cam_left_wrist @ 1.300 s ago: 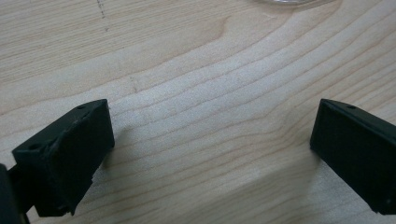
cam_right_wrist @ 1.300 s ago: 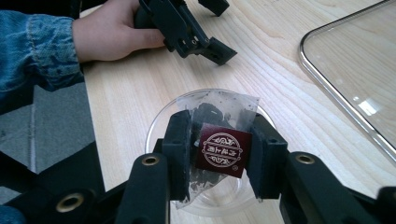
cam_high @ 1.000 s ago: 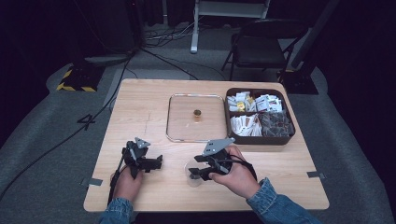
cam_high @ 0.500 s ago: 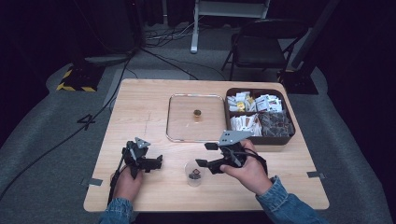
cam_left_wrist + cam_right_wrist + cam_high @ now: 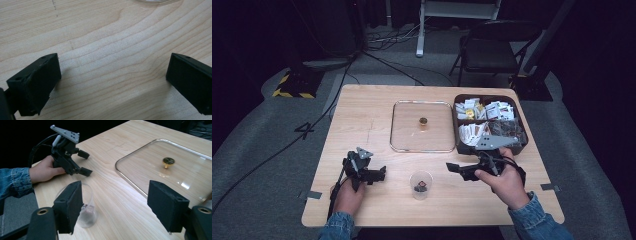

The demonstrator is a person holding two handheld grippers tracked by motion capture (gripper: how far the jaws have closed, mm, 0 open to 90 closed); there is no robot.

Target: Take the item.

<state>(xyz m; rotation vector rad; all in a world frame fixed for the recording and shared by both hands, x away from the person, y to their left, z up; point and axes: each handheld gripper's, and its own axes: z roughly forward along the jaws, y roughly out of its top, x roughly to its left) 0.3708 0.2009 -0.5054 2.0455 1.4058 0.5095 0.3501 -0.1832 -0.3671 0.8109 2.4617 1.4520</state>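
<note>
Both claws are sitting spread and empty beside the clear cup point(image 5: 421, 184), left claw point(image 5: 380, 173) to its left, right claw point(image 5: 453, 167) to its right; cup already holding one dark item, compartment box point(image 5: 490, 123) of packets beyond looking full.

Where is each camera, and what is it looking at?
High view: above the person's side, looking forward and down on the table; both hands and each hand-held gripper, left and right, show.
Left gripper view: rides the left hand-held gripper, looking down at bare wood; its two black jaws show.
Right gripper view: rides the right hand-held gripper, facing the cup and the left hand.
High and right gripper views share the cup, glass lid and left hand-held gripper.
</note>
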